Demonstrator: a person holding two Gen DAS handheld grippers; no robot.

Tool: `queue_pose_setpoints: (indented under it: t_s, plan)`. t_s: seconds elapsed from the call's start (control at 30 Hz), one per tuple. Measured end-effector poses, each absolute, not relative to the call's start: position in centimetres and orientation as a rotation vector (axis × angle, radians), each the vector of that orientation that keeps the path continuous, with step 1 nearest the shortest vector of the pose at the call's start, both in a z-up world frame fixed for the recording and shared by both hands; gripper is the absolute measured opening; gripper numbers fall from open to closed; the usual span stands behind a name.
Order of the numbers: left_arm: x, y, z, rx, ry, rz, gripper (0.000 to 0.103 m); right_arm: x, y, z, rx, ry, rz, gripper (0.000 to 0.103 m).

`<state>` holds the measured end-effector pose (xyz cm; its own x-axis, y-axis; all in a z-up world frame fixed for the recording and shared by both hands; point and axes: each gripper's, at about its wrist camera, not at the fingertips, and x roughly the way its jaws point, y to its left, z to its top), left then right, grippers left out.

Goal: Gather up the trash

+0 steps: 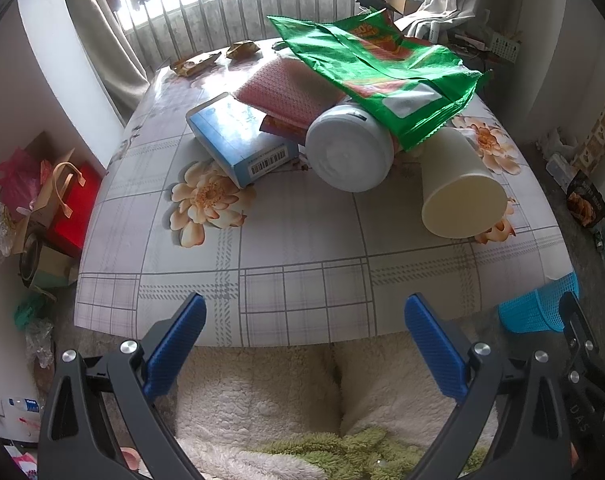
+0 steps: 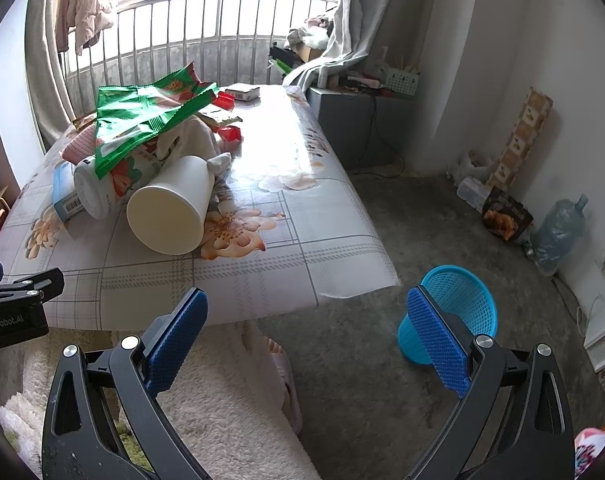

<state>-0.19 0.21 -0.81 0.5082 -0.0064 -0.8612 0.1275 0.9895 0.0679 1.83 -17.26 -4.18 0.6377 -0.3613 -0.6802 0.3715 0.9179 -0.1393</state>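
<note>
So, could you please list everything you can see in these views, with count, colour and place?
Green snack bag: one, green, top of pile.
White tub: one, white, lying on table.
Cream cup: one, cream, on its side, near table edge.
Blue box: one, blue, pile's left.
Pink packet: one, pink, under bag.
Table: one, floral cloth.
Blue basket: one, blue, on floor.
Left tongs: open.
Right tongs: open.

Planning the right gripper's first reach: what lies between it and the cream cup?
Only bare tablecloth: the right view shows nothing between the open right gripper and the cream cup, which lies on its side.
</note>
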Motion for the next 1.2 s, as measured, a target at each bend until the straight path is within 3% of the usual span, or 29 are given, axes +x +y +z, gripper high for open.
queue_pose_setpoints:
  t_s: [1.2]
  plan:
    - [0.26, 0.25, -0.87, 0.129, 1.035, -0.076, 0.097, 1.93, -17.6, -4.57, 0.04, 0.772, -0.41, 0.095]
